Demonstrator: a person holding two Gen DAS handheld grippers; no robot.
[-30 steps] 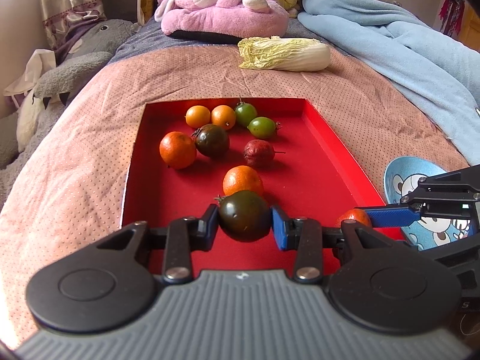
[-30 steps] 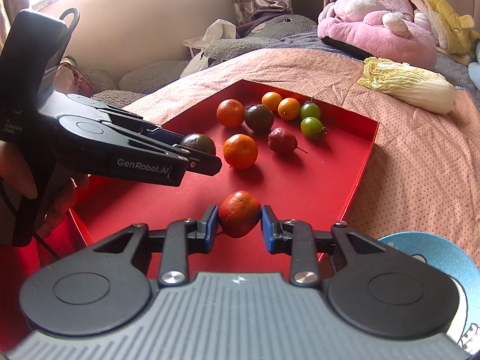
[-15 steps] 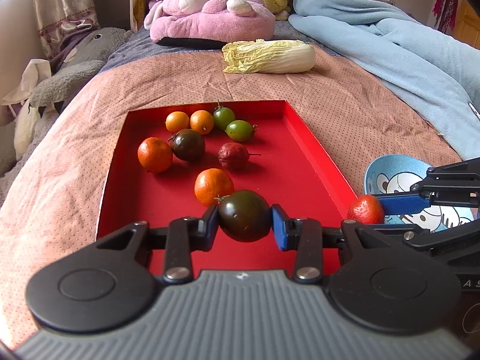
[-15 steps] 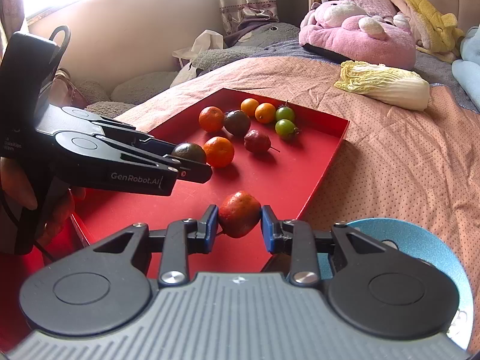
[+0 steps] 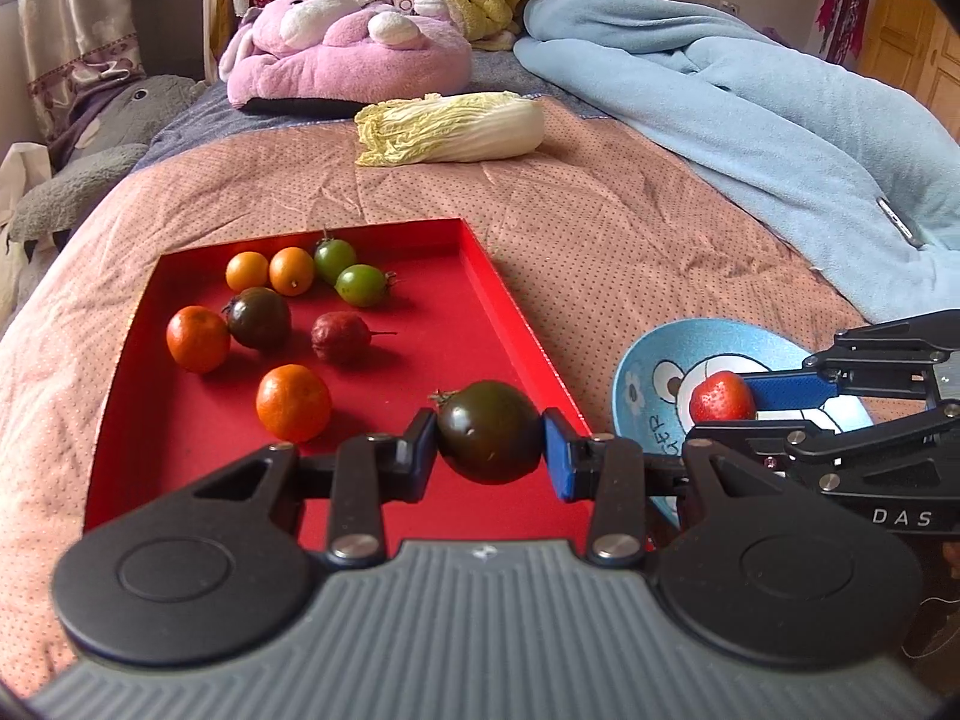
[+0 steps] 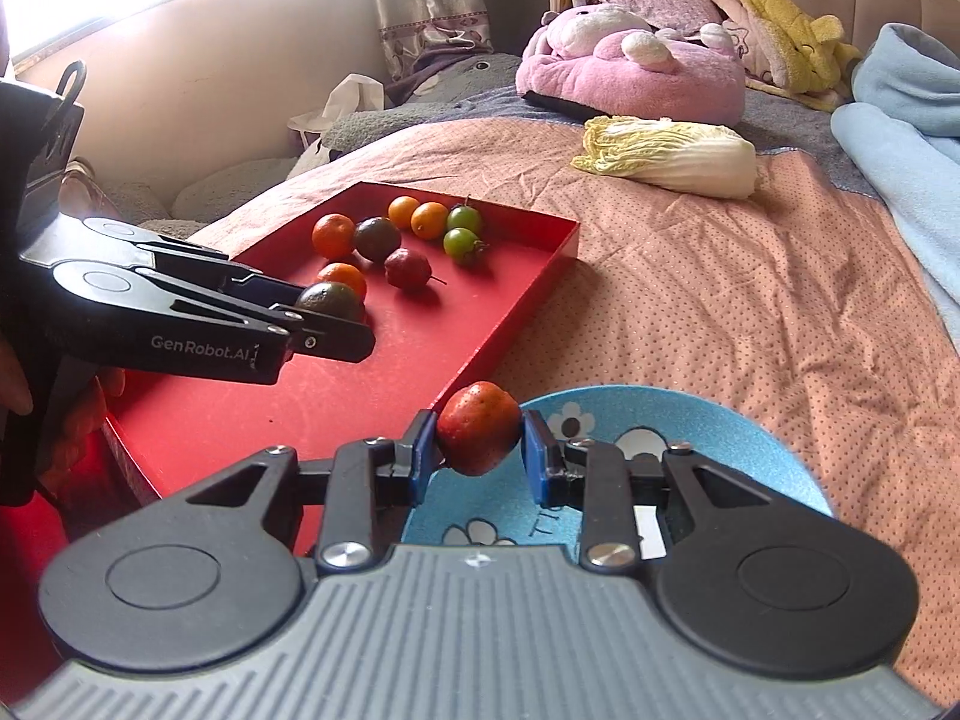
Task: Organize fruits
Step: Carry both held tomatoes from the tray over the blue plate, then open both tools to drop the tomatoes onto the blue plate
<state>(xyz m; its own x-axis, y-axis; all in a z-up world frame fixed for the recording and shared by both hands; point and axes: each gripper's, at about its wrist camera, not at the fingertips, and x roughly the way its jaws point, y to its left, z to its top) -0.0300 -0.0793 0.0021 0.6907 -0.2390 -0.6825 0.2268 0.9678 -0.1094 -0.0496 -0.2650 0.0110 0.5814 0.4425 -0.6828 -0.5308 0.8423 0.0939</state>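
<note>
My left gripper (image 5: 489, 447) is shut on a dark green-brown tomato (image 5: 489, 429), held above the right part of the red tray (image 5: 516, 324). My right gripper (image 6: 478, 453) is shut on a red fruit (image 6: 478, 435), held over the left rim of the blue cartoon bowl (image 6: 690, 420); the bowl also shows in the left wrist view (image 5: 660, 360), with the red fruit (image 5: 722, 396) above it. In the tray lie several fruits: oranges (image 5: 293, 402), green tomatoes (image 5: 361, 285), a dark tomato (image 5: 259, 318) and a purple fruit (image 5: 340, 336).
The tray and bowl rest on a pink dotted bedspread (image 5: 630, 228). A napa cabbage (image 5: 450, 127) lies behind the tray. A blue blanket (image 5: 750, 96) is at the right; pink plush (image 5: 342, 54) and grey plush (image 5: 90, 150) sit at the back.
Both grippers have moved right with their fruits. The right gripper went from over the tray to over the bowl's rim. The left gripper now sits nearer the tray's right wall.
</note>
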